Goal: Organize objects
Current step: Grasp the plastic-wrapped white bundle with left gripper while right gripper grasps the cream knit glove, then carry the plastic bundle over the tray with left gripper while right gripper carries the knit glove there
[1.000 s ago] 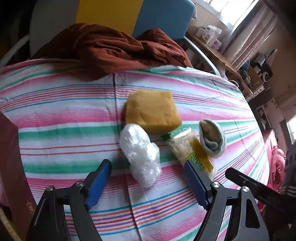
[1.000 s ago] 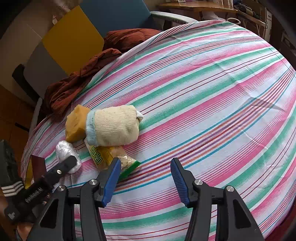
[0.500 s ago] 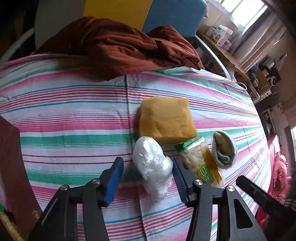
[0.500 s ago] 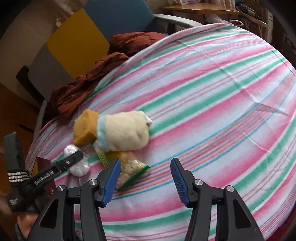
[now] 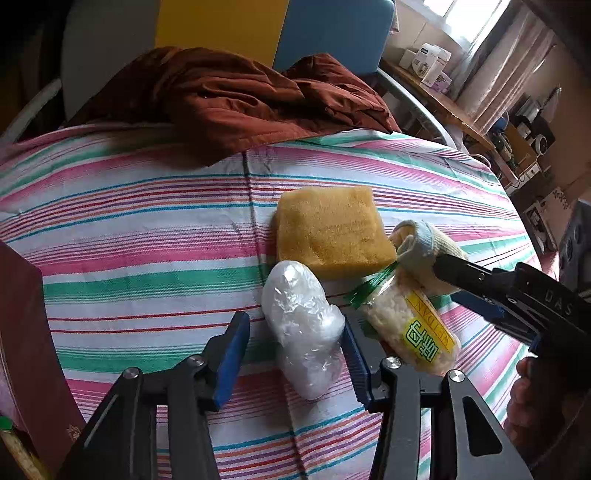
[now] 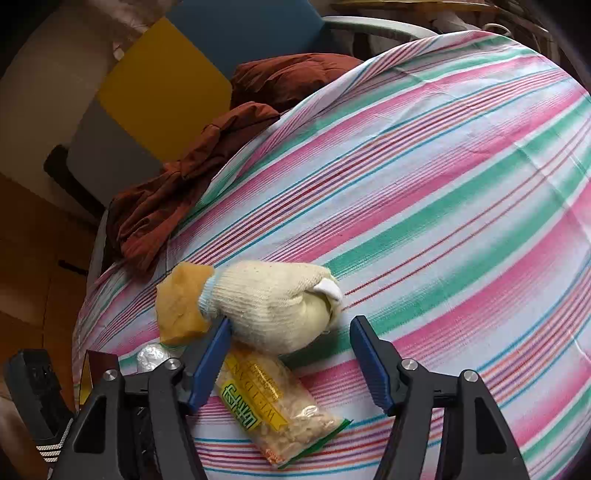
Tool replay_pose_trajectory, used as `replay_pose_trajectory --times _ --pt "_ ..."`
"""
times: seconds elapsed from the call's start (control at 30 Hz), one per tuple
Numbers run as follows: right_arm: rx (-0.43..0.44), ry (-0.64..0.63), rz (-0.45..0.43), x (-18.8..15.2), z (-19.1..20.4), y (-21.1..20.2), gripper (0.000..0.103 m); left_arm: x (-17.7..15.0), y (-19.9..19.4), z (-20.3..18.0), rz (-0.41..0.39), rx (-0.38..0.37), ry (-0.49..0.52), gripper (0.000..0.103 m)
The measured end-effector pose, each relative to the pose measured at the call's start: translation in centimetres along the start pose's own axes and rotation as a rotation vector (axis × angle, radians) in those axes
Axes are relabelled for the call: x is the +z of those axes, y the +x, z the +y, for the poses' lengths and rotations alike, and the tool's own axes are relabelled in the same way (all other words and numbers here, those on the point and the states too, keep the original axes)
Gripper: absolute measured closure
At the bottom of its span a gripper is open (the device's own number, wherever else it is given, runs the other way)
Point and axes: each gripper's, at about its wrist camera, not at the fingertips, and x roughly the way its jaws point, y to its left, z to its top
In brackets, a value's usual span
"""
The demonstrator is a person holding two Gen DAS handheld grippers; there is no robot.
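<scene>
Four items lie together on the striped cloth (image 5: pixel 129 229): a yellow sponge (image 5: pixel 332 232), a clear plastic wad (image 5: pixel 303 328), a snack packet (image 5: pixel 413 328) and a cream rolled glove (image 5: pixel 424 247). My left gripper (image 5: pixel 295 350) is open, its jaws on either side of the plastic wad, the right jaw close to it. My right gripper (image 6: pixel 291 354) is open, its jaws around the near side of the glove (image 6: pixel 273 302), above the snack packet (image 6: pixel 273 402). The sponge (image 6: pixel 181 302) lies behind the glove.
A rust-brown jacket (image 5: pixel 229 96) lies at the far edge of the cloth (image 6: pixel 443 177). A dark red box (image 5: pixel 26 339) stands at the left. A chair back in yellow and blue (image 5: pixel 273 26) stands behind. A cluttered desk (image 5: pixel 461 110) is at the right.
My left gripper has moved forward and narrowed around the plastic wad. My right gripper has moved forward to the glove, which now sits between its jaws.
</scene>
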Motion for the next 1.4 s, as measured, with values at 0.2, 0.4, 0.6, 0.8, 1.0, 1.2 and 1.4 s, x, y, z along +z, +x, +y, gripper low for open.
replay_pose_trajectory --times 0.2,0.4,0.6,0.8,1.0,1.2,1.4 --pt "-0.019 -0.099 -0.022 0.1 1.2 0.3 0.042 -0.2 0.2 -0.5 -0.017 0.04 0.032 0.058" --pt "-0.047 -0.154 -0.033 0.2 1.7 0.0 0.052 -0.4 0.0 -0.4 -0.032 0.069 0.046 0.068" --pt "-0.038 -0.178 -0.056 0.3 2.4 -1.1 0.054 -0.7 -1.0 -0.9 -0.048 0.073 0.066 0.069" --pt "-0.024 -0.191 -0.076 -0.1 2.9 -2.2 0.054 -1.4 -4.0 -2.1 -0.114 0.072 0.115 0.069" --pt "0.022 -0.212 -0.097 -0.7 3.7 -3.7 0.054 -2.8 -9.2 -2.3 -0.222 0.091 0.147 0.069" --pt "0.067 -0.264 -0.095 -2.2 5.8 -4.9 0.054 -5.0 -14.3 -1.1 -0.314 0.121 0.153 0.069" --pt "0.098 -0.318 -0.072 -4.6 8.2 -5.4 0.054 -7.2 -17.4 0.8 -0.36 0.146 0.131 0.069"
